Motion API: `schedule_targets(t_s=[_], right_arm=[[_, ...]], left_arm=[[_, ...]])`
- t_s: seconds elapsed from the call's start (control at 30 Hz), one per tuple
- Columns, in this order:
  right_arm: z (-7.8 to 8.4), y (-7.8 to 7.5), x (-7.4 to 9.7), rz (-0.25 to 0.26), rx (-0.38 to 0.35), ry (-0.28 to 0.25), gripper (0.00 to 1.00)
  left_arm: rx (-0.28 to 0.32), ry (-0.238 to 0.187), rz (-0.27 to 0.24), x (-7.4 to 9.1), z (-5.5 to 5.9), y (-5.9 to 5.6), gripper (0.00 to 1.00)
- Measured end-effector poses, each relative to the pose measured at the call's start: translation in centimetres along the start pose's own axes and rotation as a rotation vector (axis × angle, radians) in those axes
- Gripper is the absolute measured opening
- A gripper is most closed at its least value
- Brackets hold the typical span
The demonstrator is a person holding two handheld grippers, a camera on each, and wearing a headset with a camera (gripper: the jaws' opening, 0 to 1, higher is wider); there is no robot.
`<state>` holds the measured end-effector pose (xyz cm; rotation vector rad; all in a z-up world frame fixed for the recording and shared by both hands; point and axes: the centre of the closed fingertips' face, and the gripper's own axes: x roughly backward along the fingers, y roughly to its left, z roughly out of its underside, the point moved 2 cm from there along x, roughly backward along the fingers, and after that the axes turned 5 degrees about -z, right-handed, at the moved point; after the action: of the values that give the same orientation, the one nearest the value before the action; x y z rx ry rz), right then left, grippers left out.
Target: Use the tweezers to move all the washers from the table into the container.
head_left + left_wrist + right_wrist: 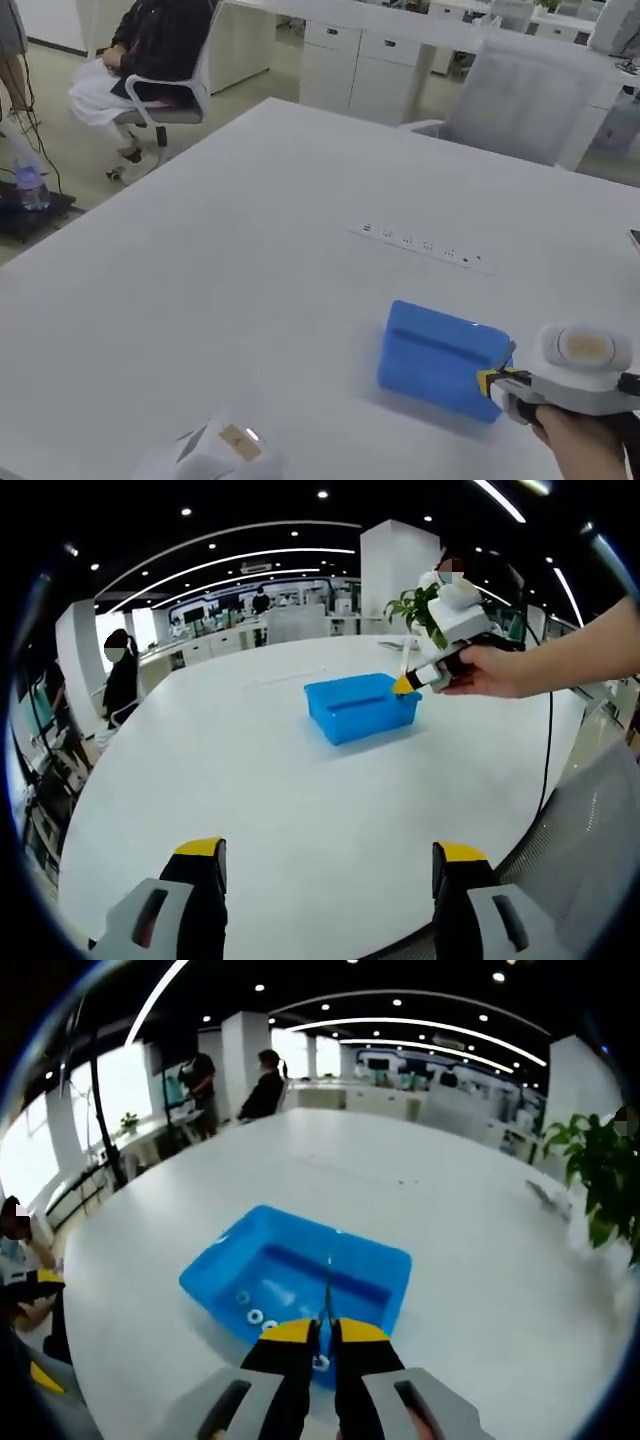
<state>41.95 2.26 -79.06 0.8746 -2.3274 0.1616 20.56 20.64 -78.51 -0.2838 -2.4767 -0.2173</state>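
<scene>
Right claw point(325, 1333) pinching tweezers point(328, 1288), tips ahead over the container point(350, 1240), apparently to release; washers point(254, 1316) lie inside below. Left claw point(325, 865) spread, idle above desk point(250, 780).

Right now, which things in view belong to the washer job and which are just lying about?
Job:
- tweezers, clamped in the right gripper
- blue container
- washers already in the container
- left gripper, open, holding nothing

Lying about:
- socket strip set in the table
- potted plant
- office chair
</scene>
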Motion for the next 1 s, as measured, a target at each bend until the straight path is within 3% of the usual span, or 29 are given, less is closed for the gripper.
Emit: schedule_targets(t_s=[0.13,0.37,0.43,0.57,0.67,0.8,0.9,1.0], right_arm=[[-1.9,0.4,1.8,-0.021,-0.047,-0.076,0.04],[-3.0,2.5,4.7,-0.103,-0.037,-0.132,0.04],[-3.2,2.8,5.8,-0.118,-0.037,-0.151,0.04],[-3.0,3.7,6.7,-0.191,-0.076,-0.170,0.04],[-3.2,5.3,8.3,-0.298,-0.152,-0.205,0.03],[-2.9,7.5,10.1,-0.431,-0.211,-0.206,0.04],[-2.6,9.1,11.3,-0.476,-0.145,-0.200,0.04],[-2.1,10.9,12.3,-0.535,-0.081,-0.174,0.04]], left_arm=[[-0.013,-0.025,0.007,0.2,-0.6,-0.2,0.84],[-0.012,-0.051,0.113,1.0,-2.4,-1.4,0.77],[-0.006,-0.086,0.140,1.4,-4.1,-1.5,0.73],[0.012,-0.114,0.207,2.1,-6.8,-1.7,0.66],[0.014,-0.185,0.278,2.8,-9.8,-2.4,0.62],[0.022,-0.248,0.376,4.2,-13.5,-3.7,0.52],[0.007,-0.274,0.434,5.0,-15.5,-4.6,0.50],[0.004,-0.264,0.529,5.7,-16.8,-5.9,0.44]])
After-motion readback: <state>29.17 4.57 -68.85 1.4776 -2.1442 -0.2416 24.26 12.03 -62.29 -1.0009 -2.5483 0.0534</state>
